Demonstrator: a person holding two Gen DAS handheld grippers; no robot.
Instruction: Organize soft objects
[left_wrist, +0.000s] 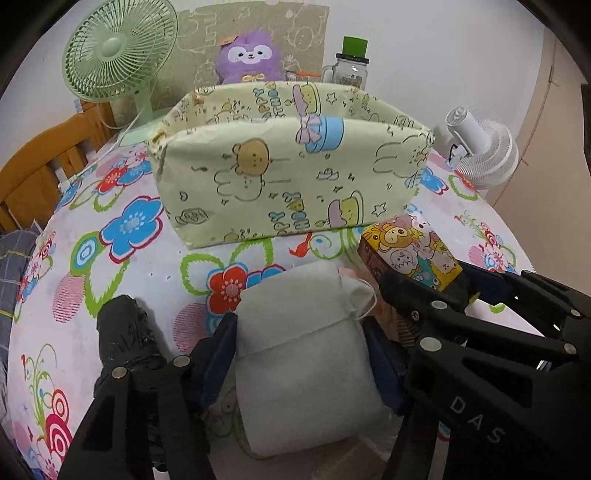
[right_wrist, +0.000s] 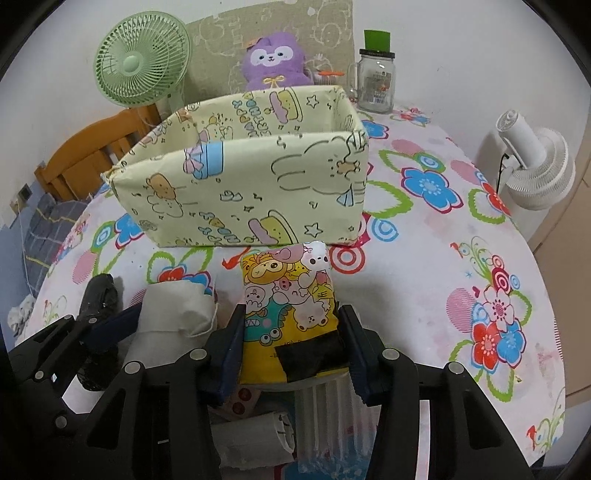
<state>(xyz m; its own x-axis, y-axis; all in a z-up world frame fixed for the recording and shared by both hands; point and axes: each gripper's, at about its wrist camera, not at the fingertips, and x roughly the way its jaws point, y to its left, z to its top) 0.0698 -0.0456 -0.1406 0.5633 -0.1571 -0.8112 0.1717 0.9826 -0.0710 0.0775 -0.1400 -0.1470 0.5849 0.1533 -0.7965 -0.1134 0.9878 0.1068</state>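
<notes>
Wooden chair (left_wrist: 40, 173): at the far left edge of the table, behind the floral tablecloth (left_wrist: 122, 280).
Green desk fan (left_wrist: 120, 51): upright at the back left, close to the wall.
Black folded umbrella (left_wrist: 123, 332): lies on the cloth just left of the left gripper's fingers.
Left gripper (left_wrist: 299, 354): low over the near part of the table, its two dark blue pads pressed against the sides of the white drawstring pouch (left_wrist: 303, 350); the jaws are clamped on it, no gap showing on either side.
White drawstring pouch, place: between the left gripper's pads, near edge of the table, in front of the fabric box; its cord end points toward the right gripper.
Fabric storage box (left_wrist: 288, 177): pale yellow with cartoon print, open at the top, standing mid-table just behind both held things; nothing of its inside floor can be seen.
Purple plush toy (left_wrist: 251, 55): behind the box, leaning on a printed cushion (left_wrist: 310, 33).
Cartoon-print packet (right_wrist: 290, 310): yellow, soft-looking, with a black patch near its lower end; its far tip lies just short of the box's front wall.
Right gripper (right_wrist: 291, 347): beside the left one, its pads closed against both sides of the cartoon-print packet.
Glass mug jar (right_wrist: 375, 83): green lid, back right of the box.
White fan (right_wrist: 535, 162): off the table's right edge.
</notes>
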